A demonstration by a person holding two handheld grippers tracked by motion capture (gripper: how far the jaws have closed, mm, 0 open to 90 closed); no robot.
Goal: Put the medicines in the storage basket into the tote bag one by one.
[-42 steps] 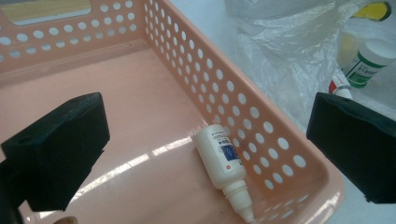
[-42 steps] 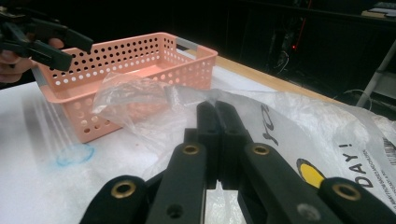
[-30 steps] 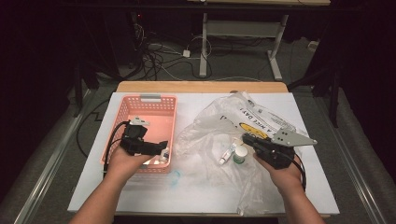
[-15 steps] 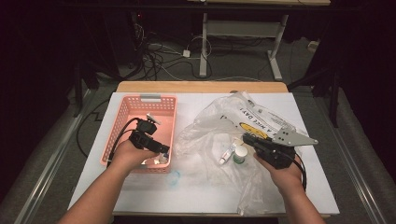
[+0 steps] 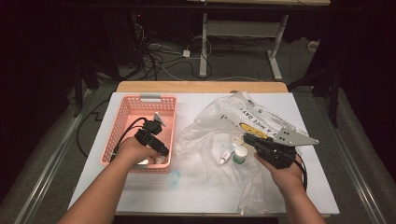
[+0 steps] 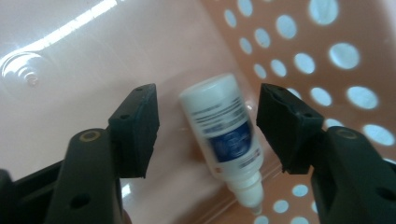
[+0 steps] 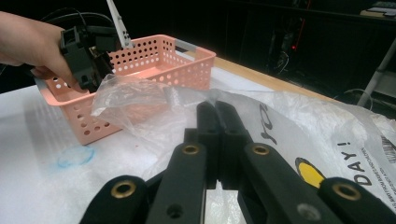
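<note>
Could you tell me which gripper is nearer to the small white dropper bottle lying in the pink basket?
The left. The left gripper has its jaws on either side of the dropper bottle inside the pink basket; the right gripper rests on the plastic bag, outside the basket.

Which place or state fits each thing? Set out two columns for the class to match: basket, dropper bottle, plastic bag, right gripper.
Things:
1. basket
2. dropper bottle
3. plastic bag
4. right gripper

Places or states:
A. jaws shut
B. clear, crumpled, printed with a yellow face
C. pink, with holes in its walls
D. lying on the basket floor between open jaws

Pairs: 1-C, 2-D, 3-B, 4-A
</note>
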